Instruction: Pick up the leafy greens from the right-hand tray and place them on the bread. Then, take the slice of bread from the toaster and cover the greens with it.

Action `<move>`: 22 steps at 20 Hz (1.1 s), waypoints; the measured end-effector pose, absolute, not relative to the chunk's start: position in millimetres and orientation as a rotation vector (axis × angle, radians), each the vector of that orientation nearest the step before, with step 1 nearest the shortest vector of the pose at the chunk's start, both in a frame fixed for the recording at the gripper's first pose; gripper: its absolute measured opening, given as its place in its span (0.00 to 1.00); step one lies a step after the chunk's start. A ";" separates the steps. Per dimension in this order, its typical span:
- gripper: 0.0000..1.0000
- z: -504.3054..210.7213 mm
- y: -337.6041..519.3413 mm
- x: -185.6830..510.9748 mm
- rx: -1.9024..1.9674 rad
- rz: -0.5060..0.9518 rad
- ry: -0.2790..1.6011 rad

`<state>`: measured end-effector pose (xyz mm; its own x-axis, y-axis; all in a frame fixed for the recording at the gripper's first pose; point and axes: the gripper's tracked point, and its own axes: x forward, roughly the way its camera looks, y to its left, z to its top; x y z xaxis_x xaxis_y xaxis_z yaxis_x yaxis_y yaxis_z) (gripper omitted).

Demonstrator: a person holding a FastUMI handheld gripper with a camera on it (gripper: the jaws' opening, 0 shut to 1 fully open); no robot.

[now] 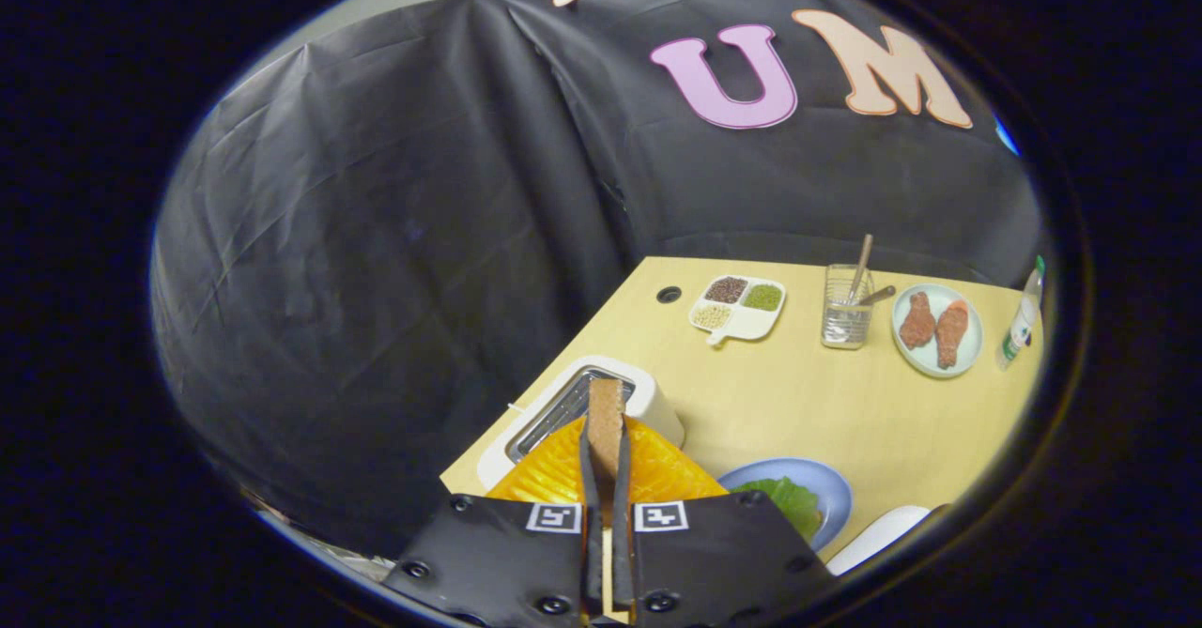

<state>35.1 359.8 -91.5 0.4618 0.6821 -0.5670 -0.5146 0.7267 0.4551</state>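
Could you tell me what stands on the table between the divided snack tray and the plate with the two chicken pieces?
In the gripper view, a clear glass with a wooden stick in it stands between the divided tray and the chicken plate. The gripper is shut on the bread slice.

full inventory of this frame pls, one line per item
table: 1, light wood, under everything
toaster: 1, white, just ahead of the fingers
bread slice: 1, brown, upright between the fingers, above the toaster
blue plate: 1, beside the fingers, holds greens
leafy greens: 1, green, on blue plate
sectioned dish: 1, white, far side
glass: 1, clear, holds sticks
pale plate: 1, two brown drumsticks
bottle: 1, table's far corner
hand-held gripper: 1, shut on bread slice
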 end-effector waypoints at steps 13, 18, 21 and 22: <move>0.07 -178.2 292.3 20.5 0.370 0.603 0.881; 0.07 -230.7 268.6 20.5 0.424 0.533 0.962; 0.10 -257.9 249.2 15.5 0.399 0.485 1.009; 0.14 -262.7 246.9 14.2 0.399 0.474 1.012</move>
<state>14.2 246.9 -262.7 0.4458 0.5499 -0.7063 -0.1912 0.8294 0.5250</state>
